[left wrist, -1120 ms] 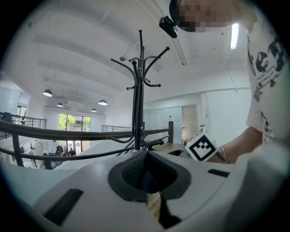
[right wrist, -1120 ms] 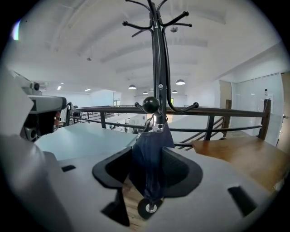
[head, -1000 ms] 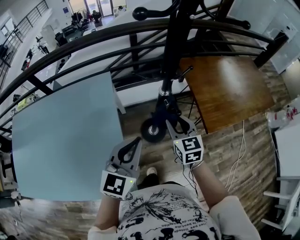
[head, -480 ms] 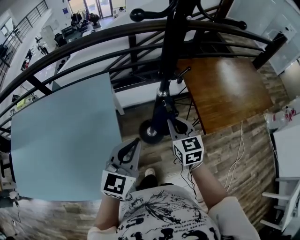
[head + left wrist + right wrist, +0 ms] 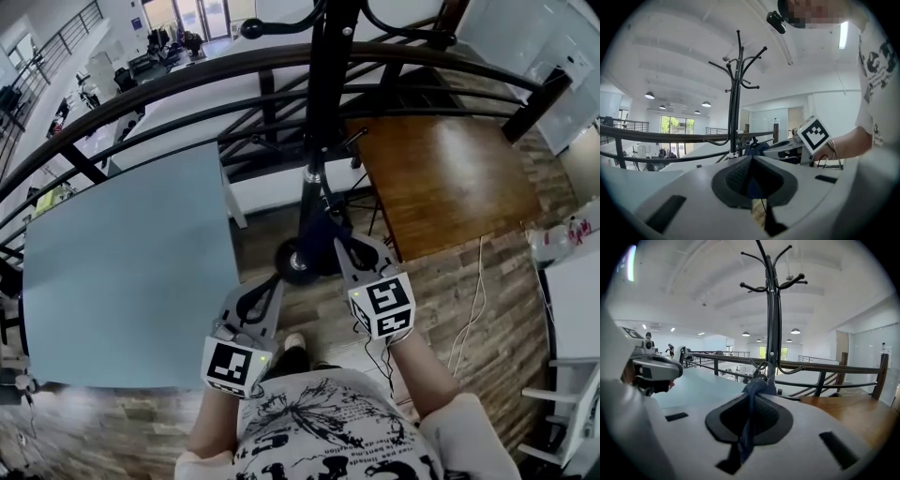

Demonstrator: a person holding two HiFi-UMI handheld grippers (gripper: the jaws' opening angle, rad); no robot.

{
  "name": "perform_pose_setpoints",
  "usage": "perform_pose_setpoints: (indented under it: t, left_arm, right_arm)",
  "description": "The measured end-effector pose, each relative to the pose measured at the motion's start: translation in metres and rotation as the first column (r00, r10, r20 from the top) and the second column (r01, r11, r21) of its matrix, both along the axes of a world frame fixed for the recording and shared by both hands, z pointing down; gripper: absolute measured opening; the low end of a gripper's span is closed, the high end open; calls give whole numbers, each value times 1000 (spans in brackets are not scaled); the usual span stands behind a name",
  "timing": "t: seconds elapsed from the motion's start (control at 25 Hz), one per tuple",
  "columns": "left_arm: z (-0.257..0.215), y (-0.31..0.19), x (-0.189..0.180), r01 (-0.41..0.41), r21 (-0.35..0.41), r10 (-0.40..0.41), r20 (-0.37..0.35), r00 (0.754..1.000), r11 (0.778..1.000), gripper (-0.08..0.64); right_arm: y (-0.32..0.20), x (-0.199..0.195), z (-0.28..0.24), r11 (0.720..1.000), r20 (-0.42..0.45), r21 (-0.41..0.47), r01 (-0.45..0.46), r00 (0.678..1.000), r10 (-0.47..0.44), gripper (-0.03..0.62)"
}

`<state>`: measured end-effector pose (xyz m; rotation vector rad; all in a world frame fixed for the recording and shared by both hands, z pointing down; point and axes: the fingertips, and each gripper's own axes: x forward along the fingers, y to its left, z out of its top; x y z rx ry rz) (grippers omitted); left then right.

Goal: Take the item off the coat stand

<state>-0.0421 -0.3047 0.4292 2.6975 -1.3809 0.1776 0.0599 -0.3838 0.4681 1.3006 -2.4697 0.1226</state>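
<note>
A tall black coat stand (image 5: 319, 94) rises just ahead of me, its pole (image 5: 772, 310) topped with curved hooks. A dark blue fabric item (image 5: 323, 230) hangs low on the pole. My right gripper (image 5: 336, 242) is shut on it, and a fold of the blue fabric (image 5: 757, 386) runs down between the closed pads. My left gripper (image 5: 267, 286) is shut and holds nothing, to the lower left of the stand. From the left gripper view the stand (image 5: 733, 93) and the blue item (image 5: 757, 147) are ahead, with the right gripper's marker cube (image 5: 814, 135) beside them.
A light blue table (image 5: 122, 272) lies to the left and a brown wooden table (image 5: 450, 178) to the right. A black curved railing (image 5: 187, 80) runs behind the stand. The stand's round base (image 5: 298, 262) sits on the wood floor, and a white cable (image 5: 473, 300) trails at right.
The right gripper's jaws have closed onto the blue item. The left gripper has stayed where it was.
</note>
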Motion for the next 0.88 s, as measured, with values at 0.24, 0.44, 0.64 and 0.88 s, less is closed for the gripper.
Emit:
perform_pose_setpoints:
  t: [0.24, 0.44, 0.64, 0.88]
  left_arm:
    - [-13, 27, 14, 15, 27, -14, -11, 1000, 1000, 5]
    - [-30, 54, 25, 40, 36, -40, -17, 999, 999, 5]
    - [-42, 83, 37, 74, 74, -73, -16, 997, 995, 5]
    - [-45, 111, 53, 109, 91, -107, -25, 994, 990, 5]
  right_arm:
    - [36, 18, -21, 999, -3, 29, 12, 1000, -12, 8]
    - [74, 39, -37, 999, 23, 38, 13, 1000, -14, 8]
    - [115, 62, -39, 1000, 48, 26, 8, 999, -10, 8]
    - [162, 93, -27, 1000, 74, 2, -18, 997, 18, 8]
